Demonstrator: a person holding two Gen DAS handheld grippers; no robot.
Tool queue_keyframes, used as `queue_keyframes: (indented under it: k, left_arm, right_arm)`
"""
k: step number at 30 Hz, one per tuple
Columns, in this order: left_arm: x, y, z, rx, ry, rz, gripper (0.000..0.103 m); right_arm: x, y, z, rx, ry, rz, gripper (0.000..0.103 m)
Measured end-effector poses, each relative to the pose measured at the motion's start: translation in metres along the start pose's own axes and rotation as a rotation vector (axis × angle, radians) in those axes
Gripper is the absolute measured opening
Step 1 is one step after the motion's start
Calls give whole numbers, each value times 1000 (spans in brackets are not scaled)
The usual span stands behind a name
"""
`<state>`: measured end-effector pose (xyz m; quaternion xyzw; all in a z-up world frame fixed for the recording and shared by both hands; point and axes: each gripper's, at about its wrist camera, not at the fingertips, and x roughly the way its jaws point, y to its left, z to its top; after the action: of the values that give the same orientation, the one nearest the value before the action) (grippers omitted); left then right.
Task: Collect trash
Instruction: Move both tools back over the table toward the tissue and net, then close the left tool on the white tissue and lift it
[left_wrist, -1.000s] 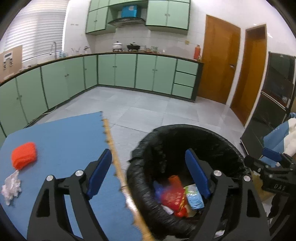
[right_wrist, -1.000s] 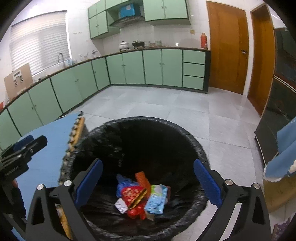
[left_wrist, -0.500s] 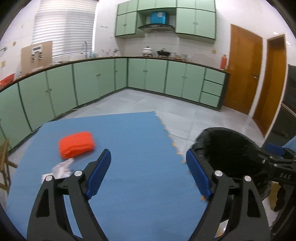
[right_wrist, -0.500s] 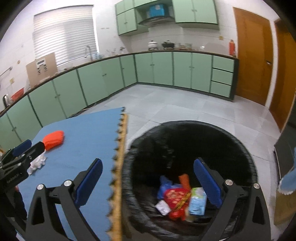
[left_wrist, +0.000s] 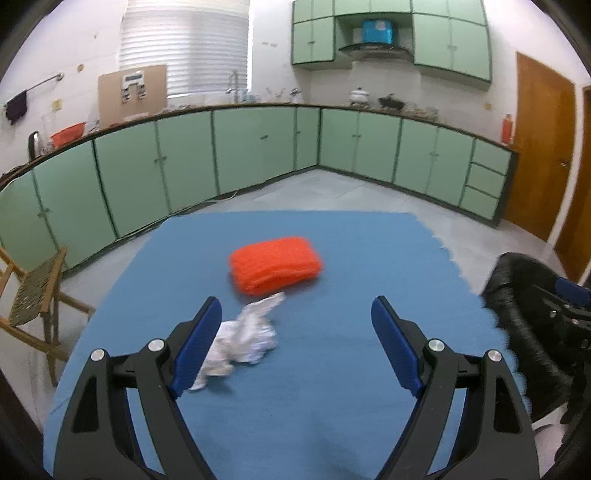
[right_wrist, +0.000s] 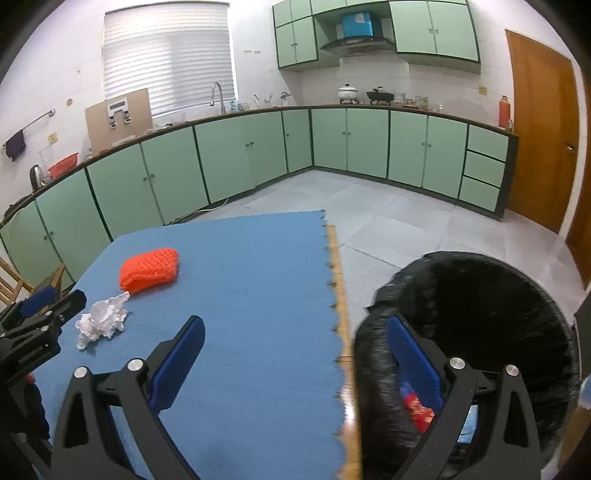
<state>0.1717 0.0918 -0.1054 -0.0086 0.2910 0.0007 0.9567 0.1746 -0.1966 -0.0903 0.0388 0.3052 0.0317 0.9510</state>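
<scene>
- Left wrist view: the left gripper (left_wrist: 295, 328) hangs over a bench covered with a blue foam mat (left_wrist: 332, 406), its blue-padded jaws spread wide apart and holding nothing. A crumpled white paper tissue (left_wrist: 243, 338) lies on the mat just beside the left jaw, partly hidden behind it. Just beyond the tissue, touching its far tip, sits a flat orange mesh sponge (left_wrist: 275, 264). A black bag-lined trash bin (left_wrist: 524, 332) stands off the bench's right edge.
- Right wrist view: the right gripper (right_wrist: 295, 354) straddles the bench's right edge, jaws wide apart and empty; one jaw is over the mat (right_wrist: 240, 295), the other over the bin (right_wrist: 480, 295). Colourful wrappers (right_wrist: 419, 408) lie inside the bin. The tissue (right_wrist: 101, 319) and sponge (right_wrist: 149, 269) lie at the mat's left, near the left gripper (right_wrist: 40, 317).
</scene>
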Motion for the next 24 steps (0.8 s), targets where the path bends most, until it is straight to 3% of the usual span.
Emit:
queue_keyframes:
  k: [7,21,24]
  left_arm:
    - [31,37,-10,-44,72,53,81]
    - [78,46,-22,-89,218,33,80]
    - [91,48,-23,-85,277,27,73]
  right_arm:
    - [37,29,-17,-20,52,12,97]
    - [80,50,-31,-68,153,2,97]
    - [90,53,-32,-80,198,3,97]
